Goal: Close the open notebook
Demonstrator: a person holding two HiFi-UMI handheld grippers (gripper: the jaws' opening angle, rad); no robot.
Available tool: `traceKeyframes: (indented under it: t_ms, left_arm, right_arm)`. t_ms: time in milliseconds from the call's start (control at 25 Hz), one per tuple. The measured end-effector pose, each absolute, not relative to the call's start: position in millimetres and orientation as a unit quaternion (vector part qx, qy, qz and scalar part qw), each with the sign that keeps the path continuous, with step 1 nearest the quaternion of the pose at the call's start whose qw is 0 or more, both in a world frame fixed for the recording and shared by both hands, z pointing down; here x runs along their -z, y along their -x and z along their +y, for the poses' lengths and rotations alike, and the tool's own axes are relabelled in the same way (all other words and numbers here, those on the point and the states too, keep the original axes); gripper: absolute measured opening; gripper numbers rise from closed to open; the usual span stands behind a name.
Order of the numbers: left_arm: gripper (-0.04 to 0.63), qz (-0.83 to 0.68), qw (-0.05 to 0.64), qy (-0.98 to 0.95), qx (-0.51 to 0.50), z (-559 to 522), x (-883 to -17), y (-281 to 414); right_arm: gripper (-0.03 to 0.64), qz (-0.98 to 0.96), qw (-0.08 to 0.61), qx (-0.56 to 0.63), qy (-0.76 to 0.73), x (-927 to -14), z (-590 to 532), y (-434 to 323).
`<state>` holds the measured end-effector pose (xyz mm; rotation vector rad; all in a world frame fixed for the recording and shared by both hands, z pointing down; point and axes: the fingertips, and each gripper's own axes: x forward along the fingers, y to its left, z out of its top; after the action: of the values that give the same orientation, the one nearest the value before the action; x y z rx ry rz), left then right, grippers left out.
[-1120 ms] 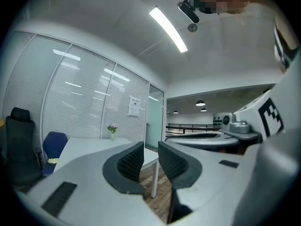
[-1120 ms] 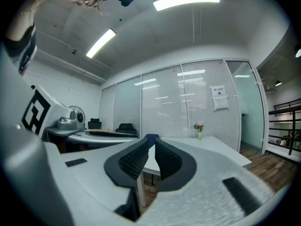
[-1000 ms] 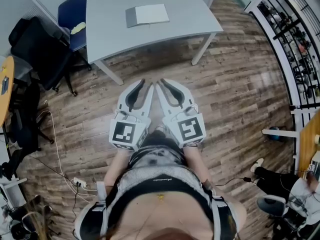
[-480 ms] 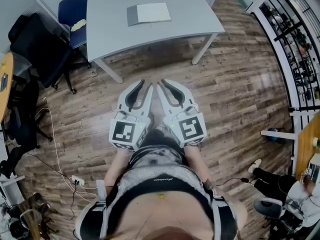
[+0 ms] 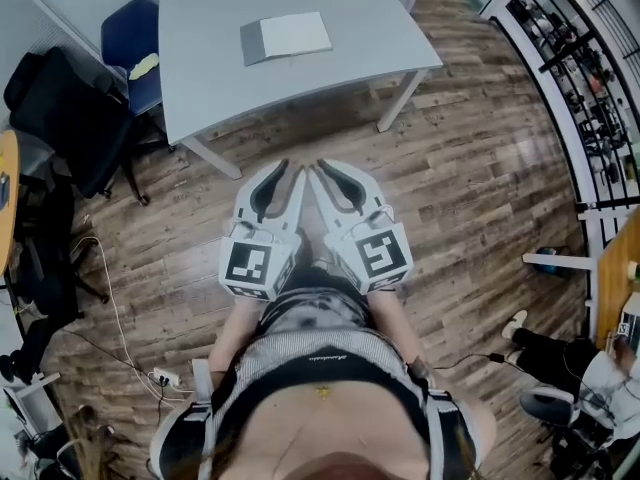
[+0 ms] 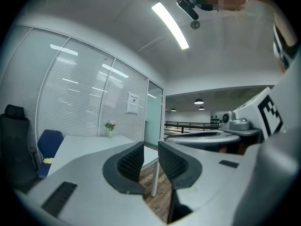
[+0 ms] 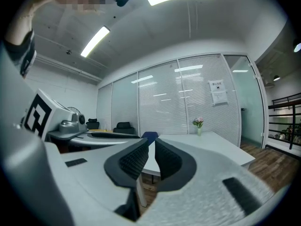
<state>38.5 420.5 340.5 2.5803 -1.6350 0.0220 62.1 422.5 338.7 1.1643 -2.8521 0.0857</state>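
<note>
The notebook (image 5: 285, 38) lies on the grey table (image 5: 380, 28), far ahead of me; it shows a white page with a grey strip along its left side. My left gripper (image 5: 291, 174) and right gripper (image 5: 322, 170) are held side by side close to my body, pointing level toward the table's near edge, well short of it. Each has a narrow gap between its pads and nothing in it. The left gripper (image 6: 151, 150) and right gripper (image 7: 151, 148) see the table top (image 6: 89, 145) edge-on; the notebook does not show there.
A blue chair (image 5: 125, 43) with a yellow thing on its seat and a black chair (image 5: 70, 108) stand left of the table. Cables and a power strip (image 5: 165, 376) lie on the wooden floor. Shelving (image 5: 590, 88) lines the right side. A flower vase (image 7: 198, 123) stands on the table.
The table and notebook have slid slightly left and lower in the head view as I moved toward them. Both grippers keep the same pose side by side, with their jaws unchanged.
</note>
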Motion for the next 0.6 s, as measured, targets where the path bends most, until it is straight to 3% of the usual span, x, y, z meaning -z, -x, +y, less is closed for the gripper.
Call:
traceKeyframes:
  t_ms: [600]
  left_arm:
    - [0.067, -0.514, 0.052, -0.856, -0.011, 317.1, -349.3, -3.7]
  right_arm:
    - [0.043, -0.912, 0.041, -0.028, -0.408, -346.6, 319.9, -33.3]
